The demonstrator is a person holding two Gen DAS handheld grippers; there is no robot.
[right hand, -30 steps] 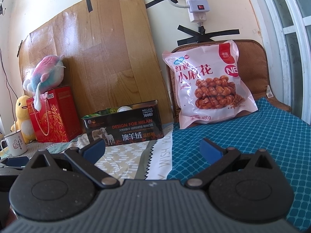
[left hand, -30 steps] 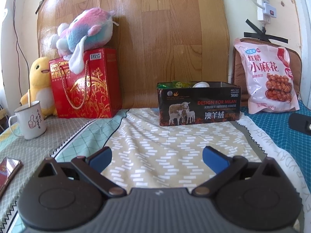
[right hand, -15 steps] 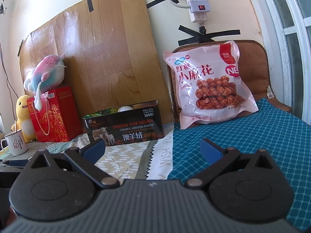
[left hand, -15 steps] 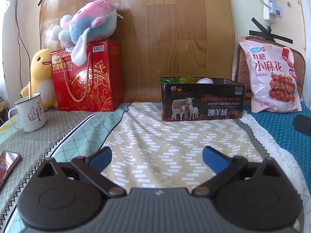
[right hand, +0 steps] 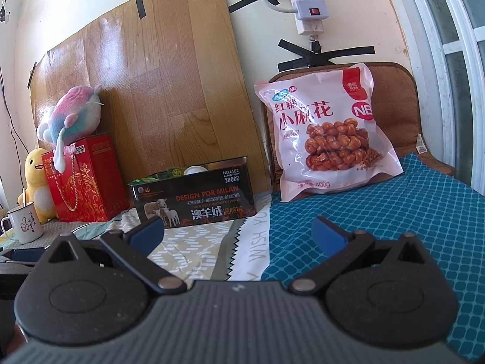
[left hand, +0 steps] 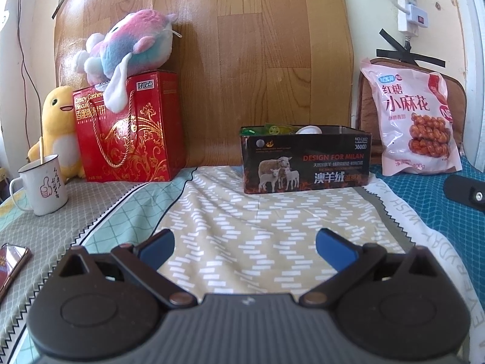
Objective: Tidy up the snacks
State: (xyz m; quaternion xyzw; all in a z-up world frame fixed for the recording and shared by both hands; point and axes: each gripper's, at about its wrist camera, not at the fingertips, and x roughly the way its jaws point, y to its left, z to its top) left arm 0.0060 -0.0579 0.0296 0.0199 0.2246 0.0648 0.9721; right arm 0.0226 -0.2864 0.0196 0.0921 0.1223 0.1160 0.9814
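Blue-padded fingers of the left gripper (left hand: 244, 247) stand wide apart with nothing between them, low over a patterned bedsheet (left hand: 242, 227). In the left wrist view, a black box (left hand: 306, 159) printed with sheep sits straight ahead on the sheet, open at the top, with green packets and something white showing above its rim. To its right, well apart, a pink snack bag (left hand: 415, 121) leans upright against a brown cushion (left hand: 366, 91). To the left stands a red gift bag (left hand: 130, 130) with a pastel plush toy (left hand: 130, 48) on top and a yellow duck toy (left hand: 56, 130) beside it. A white mug (left hand: 42, 185) sits near the left edge, and a phone (left hand: 12, 261) lies at the corner. A wooden board (left hand: 242, 45) backs the scene.

From the right wrist view, the right gripper (right hand: 238, 233) is likewise spread wide and empty, above the seam where the sheet meets a teal blanket (right hand: 394, 212). The snack bag (right hand: 327, 133) rests on that blanket ahead and slightly right, tilted back on the cushion (right hand: 394, 97). The box (right hand: 194, 201) stands to its left, near but not touching. A power strip (right hand: 306, 3) hangs on the wall above.
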